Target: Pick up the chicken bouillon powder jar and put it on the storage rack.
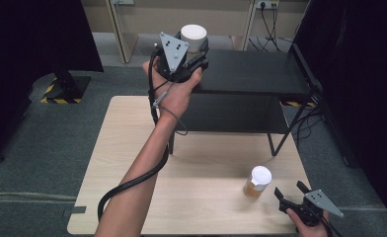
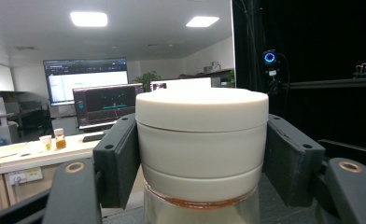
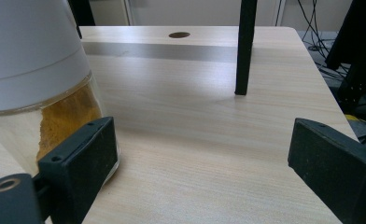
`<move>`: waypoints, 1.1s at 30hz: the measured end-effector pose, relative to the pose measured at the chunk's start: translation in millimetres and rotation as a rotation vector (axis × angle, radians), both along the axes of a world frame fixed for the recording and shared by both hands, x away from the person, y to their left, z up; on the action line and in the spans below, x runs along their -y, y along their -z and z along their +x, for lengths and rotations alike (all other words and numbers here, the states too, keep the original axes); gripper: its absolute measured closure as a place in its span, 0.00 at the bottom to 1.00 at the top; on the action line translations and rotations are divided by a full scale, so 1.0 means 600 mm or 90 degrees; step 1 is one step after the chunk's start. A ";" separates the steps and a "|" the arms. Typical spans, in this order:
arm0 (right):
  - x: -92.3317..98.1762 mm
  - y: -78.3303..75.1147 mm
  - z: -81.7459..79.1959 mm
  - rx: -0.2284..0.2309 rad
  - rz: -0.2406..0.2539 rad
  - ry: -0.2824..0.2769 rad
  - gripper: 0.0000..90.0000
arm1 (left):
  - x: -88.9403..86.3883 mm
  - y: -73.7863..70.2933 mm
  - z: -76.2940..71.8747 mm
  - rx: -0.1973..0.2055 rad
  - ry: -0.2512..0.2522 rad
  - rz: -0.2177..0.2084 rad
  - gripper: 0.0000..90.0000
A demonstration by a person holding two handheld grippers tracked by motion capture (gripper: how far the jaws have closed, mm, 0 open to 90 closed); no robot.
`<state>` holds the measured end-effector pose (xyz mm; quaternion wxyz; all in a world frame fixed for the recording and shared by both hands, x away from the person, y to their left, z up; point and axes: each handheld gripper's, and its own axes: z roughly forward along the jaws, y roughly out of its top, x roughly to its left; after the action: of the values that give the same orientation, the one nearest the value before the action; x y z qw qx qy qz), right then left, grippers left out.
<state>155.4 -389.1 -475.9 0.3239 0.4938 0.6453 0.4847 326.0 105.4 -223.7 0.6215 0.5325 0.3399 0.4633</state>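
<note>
My left gripper is raised at the front left corner of the black shelf, shut on a jar with a white lid. In the left gripper view both pads press the sides of that white lid, and a glass body with an orange rim shows just below it. A second jar, white-lidded and holding orange powder, stands on the wooden table at the front right. Just right of it, my right gripper rests low with its jaws open. In the right gripper view this jar stands beside the left pad, outside the gap.
The black two-level shelf stands on the far half of the table on thin legs. Dark curtains hang on both sides. Cables lie on the floor at the right. The left gripper's cable trails along the forearm.
</note>
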 end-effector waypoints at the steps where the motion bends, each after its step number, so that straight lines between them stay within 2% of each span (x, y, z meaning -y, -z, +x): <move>1: 0.000 0.000 0.000 0.000 0.000 0.000 0.09 | 0.000 0.000 0.002 -0.003 0.000 0.000 0.38; 15: 0.000 0.000 0.000 0.000 0.000 -0.001 0.09 | 0.001 0.004 0.014 -0.016 -0.006 -0.005 0.38; 22: 0.000 0.000 0.000 0.000 0.000 -0.002 0.09 | -0.009 0.006 0.017 -0.014 0.011 -0.004 0.37; 26: 0.000 -0.001 0.000 0.000 -0.004 -0.002 0.09 | -0.015 -0.001 0.017 -0.027 0.014 -0.005 0.36; 28: 0.000 0.000 0.000 0.000 -0.003 -0.002 0.09 | -0.016 -0.007 0.017 -0.041 0.011 -0.002 0.31; 30: -0.001 -0.001 0.001 -0.002 -0.004 -0.002 0.09 | -0.017 -0.006 0.016 -0.033 0.012 -0.008 0.24; 33: -0.001 -0.001 0.001 -0.001 -0.004 -0.002 0.09 | -0.014 -0.009 0.008 -0.024 0.011 -0.002 0.18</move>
<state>155.8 -388.7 -475.3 0.3242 0.4921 0.6481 0.4825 330.8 113.8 -218.1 0.6199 0.5432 0.3475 0.4471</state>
